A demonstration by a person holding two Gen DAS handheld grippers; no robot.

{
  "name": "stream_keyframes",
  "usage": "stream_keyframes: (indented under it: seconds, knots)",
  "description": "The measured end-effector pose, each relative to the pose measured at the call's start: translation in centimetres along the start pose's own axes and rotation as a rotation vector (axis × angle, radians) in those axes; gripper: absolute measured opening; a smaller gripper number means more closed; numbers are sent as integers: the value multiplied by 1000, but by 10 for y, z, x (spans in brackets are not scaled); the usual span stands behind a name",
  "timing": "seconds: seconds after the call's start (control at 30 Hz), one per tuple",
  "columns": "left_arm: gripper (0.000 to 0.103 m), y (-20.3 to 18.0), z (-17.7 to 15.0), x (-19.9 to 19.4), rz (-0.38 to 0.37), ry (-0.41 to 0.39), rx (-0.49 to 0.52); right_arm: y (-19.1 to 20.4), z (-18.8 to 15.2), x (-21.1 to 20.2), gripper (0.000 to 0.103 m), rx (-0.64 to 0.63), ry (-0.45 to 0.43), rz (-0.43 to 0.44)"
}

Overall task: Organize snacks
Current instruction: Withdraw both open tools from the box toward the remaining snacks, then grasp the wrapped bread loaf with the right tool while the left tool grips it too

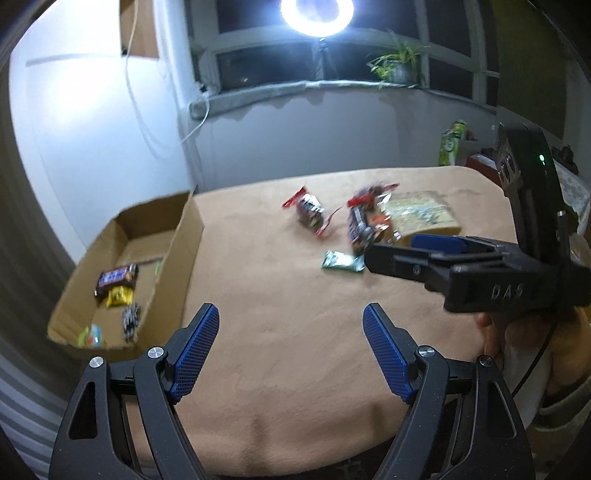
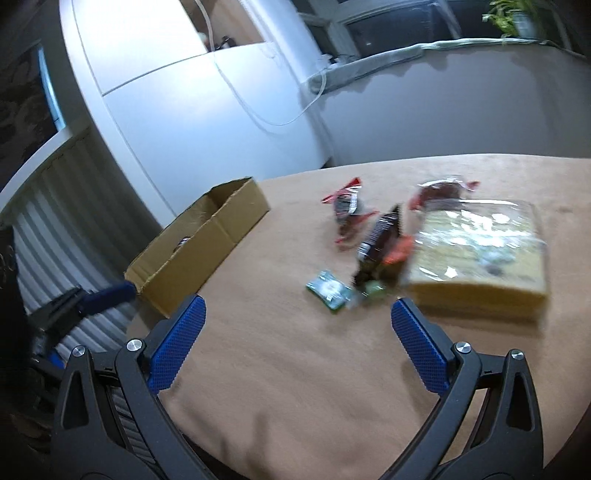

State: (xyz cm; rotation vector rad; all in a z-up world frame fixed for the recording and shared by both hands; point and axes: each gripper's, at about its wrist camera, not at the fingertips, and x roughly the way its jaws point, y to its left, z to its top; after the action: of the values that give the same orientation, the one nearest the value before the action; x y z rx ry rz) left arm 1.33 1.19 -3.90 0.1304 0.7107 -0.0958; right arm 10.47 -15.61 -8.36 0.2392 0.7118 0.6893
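Room: Night shows in the dark windows, a bright ring lamp [image 1: 316, 14] shines at the back, and a potted plant [image 1: 397, 62] sits on the sill.
Counter: the counter [image 1: 295, 332] wears a tan cloth, and the snacks lie on it near the far side.
Box: the cardboard box [image 1: 184, 236] sits at the left edge. Inside are a brown chocolate bar [image 1: 117, 278], a yellow packet [image 1: 119, 296] and a few small sweets.
Loose snacks: a red-ended candy [image 2: 345, 210], a dark candy bar [image 2: 380, 240], a small green packet [image 2: 328, 290], one more red-wrapped sweet [image 2: 441, 190], and a big flat pack in clear wrap [image 2: 476, 254]. The dark bar leans against the big pack.
Left gripper: the left gripper [image 1: 290, 341] has its fingers wide apart, with nothing between them. It hangs over bare cloth.
Right gripper: the right gripper [image 2: 297, 339] also has wide fingers and holds nothing. It is near the green packet.
Step now: I think the right one is going for a snack, likely the green packet.
How to do it well: come down with one finger on each side of the packet. Close softly so it does not slide. Keep clear of the dark bar just beside it. Lift it, then carry it over the box wall and let go low.
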Motion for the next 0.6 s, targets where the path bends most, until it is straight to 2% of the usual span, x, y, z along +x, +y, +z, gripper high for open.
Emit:
stream_keyframes:
  seconds: [0.1, 0.2, 0.37, 0.5, 0.6]
  knots:
    - [80, 6, -1, 9, 2, 16, -13, -4, 4, 18, 102, 23, 36, 52]
    - [80, 9, 0, 22, -11, 33, -15, -14, 7, 28, 102, 35, 45, 16]
    - [80, 6, 6, 44, -49, 49, -20, -30, 10, 22, 101, 58, 58, 21]
    - [80, -10, 20, 54, -138, 37, -32, -30, 7, -11, 101, 13, 27, -20]
    - [80, -36, 33, 65, -233, 31, -5, -45, 7, -40, 101, 6, -23, -117]
